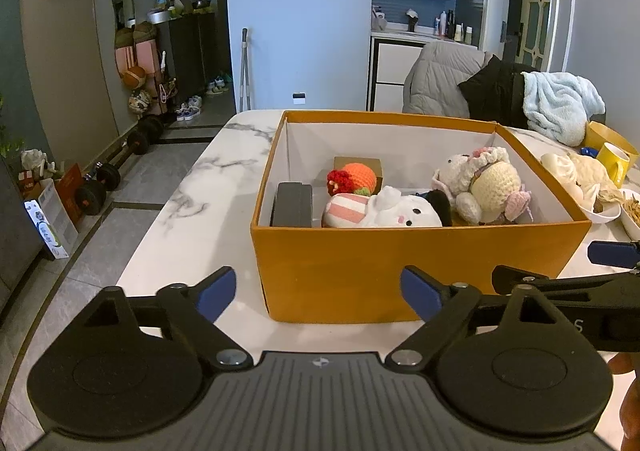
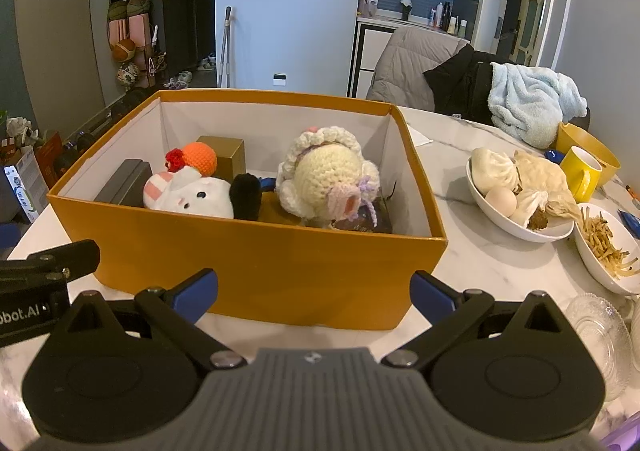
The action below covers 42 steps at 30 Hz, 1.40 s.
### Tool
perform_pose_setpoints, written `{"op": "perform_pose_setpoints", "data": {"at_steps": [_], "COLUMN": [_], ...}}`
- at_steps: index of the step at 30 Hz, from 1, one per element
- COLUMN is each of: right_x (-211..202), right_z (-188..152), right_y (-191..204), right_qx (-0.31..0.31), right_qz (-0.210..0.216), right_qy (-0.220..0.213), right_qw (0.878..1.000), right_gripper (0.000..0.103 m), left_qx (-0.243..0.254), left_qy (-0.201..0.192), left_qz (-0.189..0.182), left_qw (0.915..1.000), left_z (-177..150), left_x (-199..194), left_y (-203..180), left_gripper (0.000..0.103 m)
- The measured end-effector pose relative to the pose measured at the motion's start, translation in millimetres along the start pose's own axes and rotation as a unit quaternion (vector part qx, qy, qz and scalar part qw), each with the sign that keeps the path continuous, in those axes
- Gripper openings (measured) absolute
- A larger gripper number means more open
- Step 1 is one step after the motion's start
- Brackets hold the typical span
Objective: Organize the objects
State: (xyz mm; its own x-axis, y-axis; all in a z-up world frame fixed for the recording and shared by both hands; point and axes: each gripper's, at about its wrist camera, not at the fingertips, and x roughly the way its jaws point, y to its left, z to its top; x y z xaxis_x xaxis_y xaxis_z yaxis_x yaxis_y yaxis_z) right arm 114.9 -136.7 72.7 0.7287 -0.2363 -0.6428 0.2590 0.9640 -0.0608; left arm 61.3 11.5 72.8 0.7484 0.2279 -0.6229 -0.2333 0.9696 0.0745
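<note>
Orange box (image 1: 420, 271) open-topped, white inside, upright on the marble table. Inside: grey case (image 1: 293, 205) on edge at left, white plush (image 1: 392, 211) lying near-centre, orange crochet ball (image 1: 356, 178) behind it against a gold box (image 1: 360, 163), cream crochet doll (image 1: 486, 185) right.

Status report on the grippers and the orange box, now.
Left gripper and right gripper open, empty, short of the orange box. Toys and small boxes sit inside. Nothing in the way.

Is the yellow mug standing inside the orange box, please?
No, the yellow mug stands on the table right of the orange box.
</note>
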Motion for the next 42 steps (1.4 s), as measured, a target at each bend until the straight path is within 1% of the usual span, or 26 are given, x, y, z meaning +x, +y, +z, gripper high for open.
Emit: {"op": "perform_pose_setpoints", "data": {"at_steps": [15, 23, 32, 42], "right_x": [1.5, 1.4, 2.5, 3.3], "right_z": [0.0, 0.0, -0.7, -1.4], "right_y": [-2.3, -2.2, -2.7, -3.1], "right_qx": [0.0, 0.0, -0.003, -0.002], "right_qz": [-0.003, -0.004, -0.004, -0.007], "right_qy": [0.0, 0.0, 0.004, 0.007], "right_qw": [1.0, 1.0, 1.0, 1.0], "right_gripper": [0.102, 0.102, 0.102, 0.102], "left_qx": [0.005, 0.007, 0.001, 0.008], "left_qy": [-0.004, -0.003, 0.001, -0.015], "left_qz": [0.007, 0.005, 0.006, 0.005], "left_qw": [1.0, 1.0, 1.0, 0.9998], "left_z": [1.6, 1.6, 1.5, 0.6], "left_x": [2.1, 2.3, 3.1, 0.8], "left_y": [0.1, -0.2, 1.6, -0.1], "left_gripper": [0.103, 0.103, 0.103, 0.103]}}
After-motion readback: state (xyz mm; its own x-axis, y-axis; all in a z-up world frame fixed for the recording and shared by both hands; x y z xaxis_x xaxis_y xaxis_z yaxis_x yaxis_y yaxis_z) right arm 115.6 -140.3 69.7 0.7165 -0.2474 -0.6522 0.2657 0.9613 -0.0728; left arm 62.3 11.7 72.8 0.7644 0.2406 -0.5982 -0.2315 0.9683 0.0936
